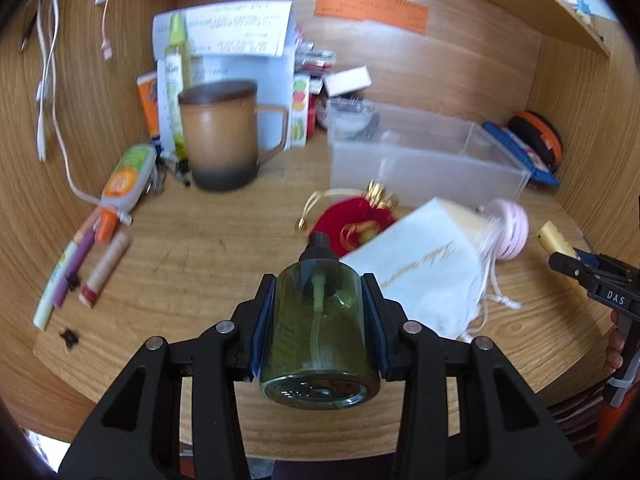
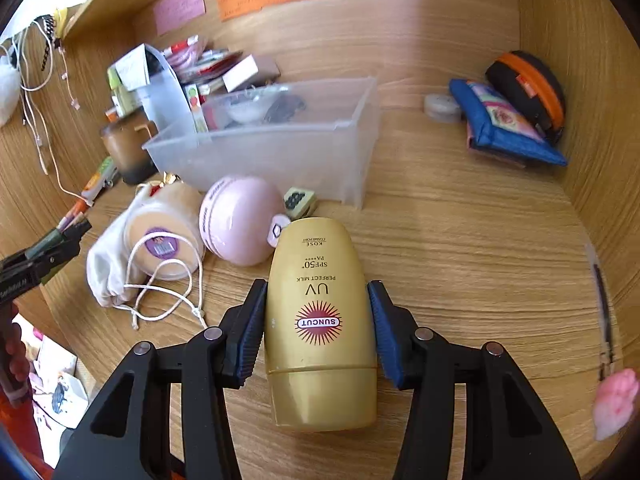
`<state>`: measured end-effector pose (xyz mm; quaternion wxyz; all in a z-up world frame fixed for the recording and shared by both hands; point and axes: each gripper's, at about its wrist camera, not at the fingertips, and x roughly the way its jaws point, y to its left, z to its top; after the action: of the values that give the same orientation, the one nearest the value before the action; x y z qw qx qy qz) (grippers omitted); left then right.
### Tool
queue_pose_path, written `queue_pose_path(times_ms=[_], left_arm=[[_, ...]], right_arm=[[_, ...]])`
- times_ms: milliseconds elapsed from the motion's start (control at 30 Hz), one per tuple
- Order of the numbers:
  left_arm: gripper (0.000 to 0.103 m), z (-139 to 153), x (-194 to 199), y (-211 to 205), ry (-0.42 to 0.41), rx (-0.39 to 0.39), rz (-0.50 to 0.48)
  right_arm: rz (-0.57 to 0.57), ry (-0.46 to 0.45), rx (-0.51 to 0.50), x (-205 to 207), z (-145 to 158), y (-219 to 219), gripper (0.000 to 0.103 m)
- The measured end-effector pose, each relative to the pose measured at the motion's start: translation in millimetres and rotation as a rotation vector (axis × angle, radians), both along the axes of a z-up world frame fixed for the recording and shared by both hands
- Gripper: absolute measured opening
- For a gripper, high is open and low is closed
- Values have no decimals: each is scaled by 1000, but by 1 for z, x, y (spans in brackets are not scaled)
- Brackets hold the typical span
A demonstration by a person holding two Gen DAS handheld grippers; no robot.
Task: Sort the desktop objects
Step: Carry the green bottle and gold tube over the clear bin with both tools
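Between the blue pads of the left tool (image 1: 319, 320), a dark green glass pump bottle (image 1: 319, 332) is clamped by its sides, its black nozzle pointing toward the clear plastic bin (image 1: 420, 156) and its base toward the camera. It appears raised off the wooden desk (image 1: 192, 256). Just in front of the bin lie a red velvet pouch (image 1: 352, 222) with gold ribbon and a white drawstring bag (image 1: 424, 276); a pink round case (image 1: 512, 232) sits beside the bag, near the bin's front corner. Left of the bin stands a brown lidded mug (image 1: 224, 136), and further left some pens and tubes lie scattered.

From the right wrist view, the right tool (image 2: 318, 320) grips a yellow sunscreen bottle (image 2: 318, 320) on both sides, cap end toward the camera, its rounded end pointing at the bin. Whether it touches the desk cannot be told. Right of the bin, well apart, a blue pouch (image 2: 508, 128) leans against a black and orange case (image 2: 528, 88).
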<state>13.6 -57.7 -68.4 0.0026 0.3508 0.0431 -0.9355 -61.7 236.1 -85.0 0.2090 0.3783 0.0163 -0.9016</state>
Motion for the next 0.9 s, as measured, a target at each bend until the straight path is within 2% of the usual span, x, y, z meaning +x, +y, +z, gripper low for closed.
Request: queue_pose_path(times_ms=[233,400,500,600,900], left_arm=[[41,28,-8,10,56,35,-81],[41,48,-16,22,87,20,-139],[41,57,-21,27,95,21,-172],[41,64,-28,33,103,-11,-187],[41,82,-56,47,99,0,-274]], right_arm=[[-2,63,-14,8,26,7,46],[16,114,-15,8,48,4,46],[22,132,-19,7,57,3,46],[33,149,-22,4,67,0,46],[83,179,-28,-14,91,-14,46]])
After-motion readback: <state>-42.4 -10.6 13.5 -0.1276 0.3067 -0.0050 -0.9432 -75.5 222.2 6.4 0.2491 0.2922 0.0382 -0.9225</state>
